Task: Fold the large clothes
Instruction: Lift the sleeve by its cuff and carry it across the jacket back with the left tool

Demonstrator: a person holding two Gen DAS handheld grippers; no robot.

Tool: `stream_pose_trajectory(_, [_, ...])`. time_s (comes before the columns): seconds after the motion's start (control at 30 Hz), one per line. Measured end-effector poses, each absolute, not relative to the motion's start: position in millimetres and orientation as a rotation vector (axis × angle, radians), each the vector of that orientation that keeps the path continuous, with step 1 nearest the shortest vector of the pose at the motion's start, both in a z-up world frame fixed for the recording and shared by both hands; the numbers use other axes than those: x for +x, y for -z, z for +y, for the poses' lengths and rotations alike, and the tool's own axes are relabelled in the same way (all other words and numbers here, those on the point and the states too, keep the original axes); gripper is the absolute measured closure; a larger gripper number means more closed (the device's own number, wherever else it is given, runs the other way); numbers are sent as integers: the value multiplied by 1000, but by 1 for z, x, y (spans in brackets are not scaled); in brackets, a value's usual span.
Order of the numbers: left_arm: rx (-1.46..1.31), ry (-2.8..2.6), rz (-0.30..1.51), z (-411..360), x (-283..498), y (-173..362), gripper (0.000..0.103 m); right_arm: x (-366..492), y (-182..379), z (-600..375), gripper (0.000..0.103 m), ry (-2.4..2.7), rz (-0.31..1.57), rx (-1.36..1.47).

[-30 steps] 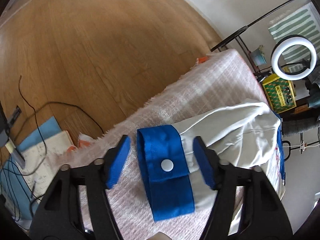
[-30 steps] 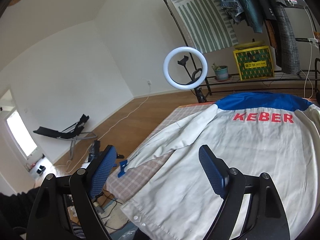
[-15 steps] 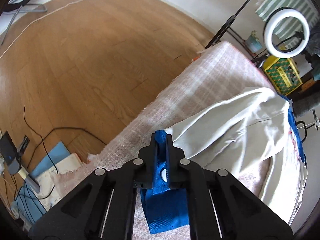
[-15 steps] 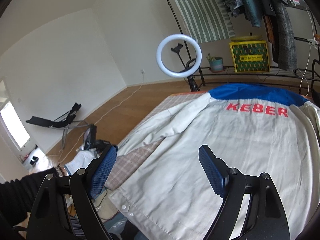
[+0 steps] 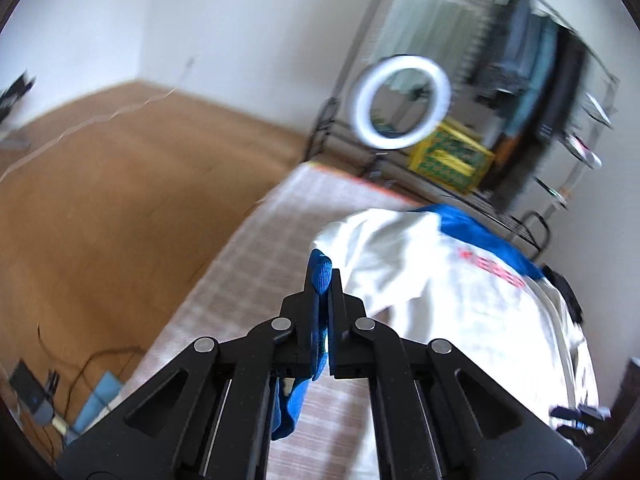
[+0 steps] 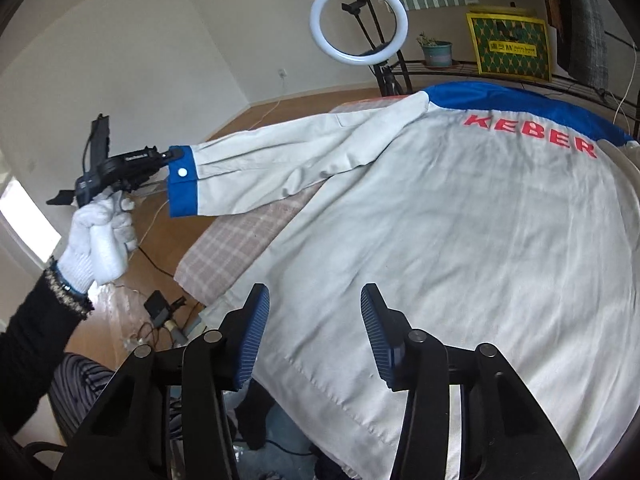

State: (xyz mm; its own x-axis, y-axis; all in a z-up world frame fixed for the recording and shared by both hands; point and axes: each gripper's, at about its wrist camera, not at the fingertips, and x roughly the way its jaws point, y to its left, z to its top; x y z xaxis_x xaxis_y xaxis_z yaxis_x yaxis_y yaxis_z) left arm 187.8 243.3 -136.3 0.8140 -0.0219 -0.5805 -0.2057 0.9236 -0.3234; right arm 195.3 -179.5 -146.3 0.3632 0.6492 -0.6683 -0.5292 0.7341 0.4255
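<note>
— What's closest to you?

— The right gripper, hanging over the near hem of the jacket. Its blue pads stand wide apart with nothing between them.

— And the jacket itself?

— Cream, spread back-up on a table under a checked cloth. It covers most of the tabletop, and the hem hangs a little over the near edge. Red letters reading KEBER run across the upper back, below a blue yoke.

— Where's the other gripper?

— Off to the left, past the table's edge. A hand in a white glove holds the left gripper, and its jaws are pressed together on the blue cuff of the sleeve. The sleeve is pulled out straight and lifted clear of the cloth, running from the shoulder to the cuff. A white snap shows on the cuff.

— Anything behind?

— Wooden floor to the left, with cables on it. Beyond the table there's a lit ring light on a stand, a small potted plant, a yellow and green box on a low rack, and clothes hanging above.
</note>
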Motion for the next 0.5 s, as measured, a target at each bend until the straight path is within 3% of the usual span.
stream_pose_trajectory(0.2, [-267, 100, 601, 161, 155, 118, 103, 201, 147, -189, 61, -726, 928, 175])
stream_pose_trajectory(0.5, [-172, 278, 703, 78, 118, 147, 103, 242, 138, -213, 61, -683, 925, 308])
